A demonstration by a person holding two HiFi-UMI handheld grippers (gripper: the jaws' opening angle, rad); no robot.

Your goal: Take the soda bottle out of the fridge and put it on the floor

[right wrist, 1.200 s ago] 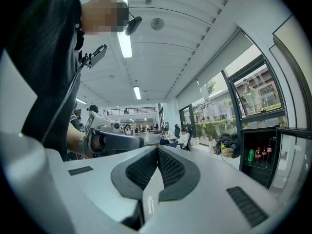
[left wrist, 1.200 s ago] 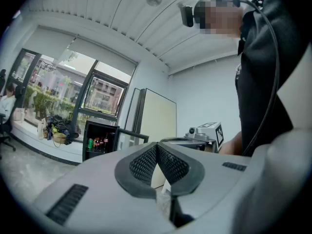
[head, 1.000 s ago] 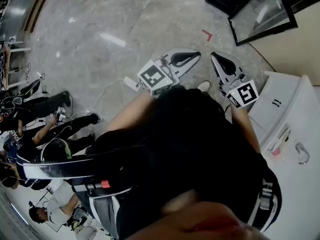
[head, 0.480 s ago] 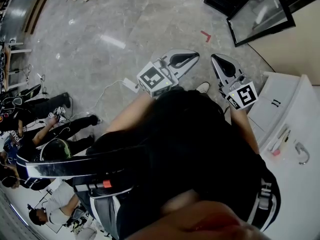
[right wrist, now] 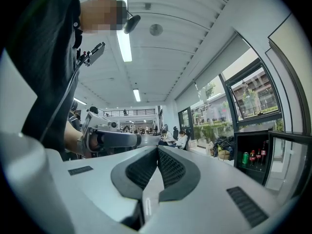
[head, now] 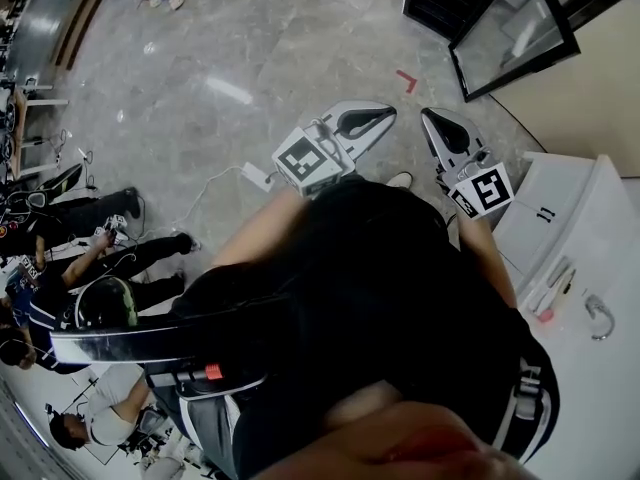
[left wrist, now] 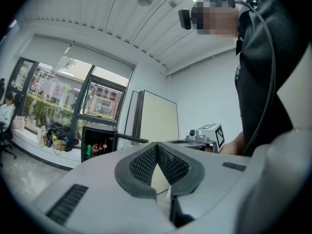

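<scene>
Across the floor (head: 250,28), soda bottles (right wrist: 252,159) are standing upright in the fridge (head: 440,3), nearer my clenched, empty right gripper (head: 432,118) than my clenched, empty left gripper (head: 388,114).

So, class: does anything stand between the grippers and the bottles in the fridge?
Nothing visible does. The fridge door stands open, the bottles show inside, and only floor lies between them and the shut left gripper and right gripper.

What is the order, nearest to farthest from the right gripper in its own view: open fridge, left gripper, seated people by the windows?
1. left gripper, close at left.
2. open fridge, at right.
3. seated people, far ahead, centre.
</scene>
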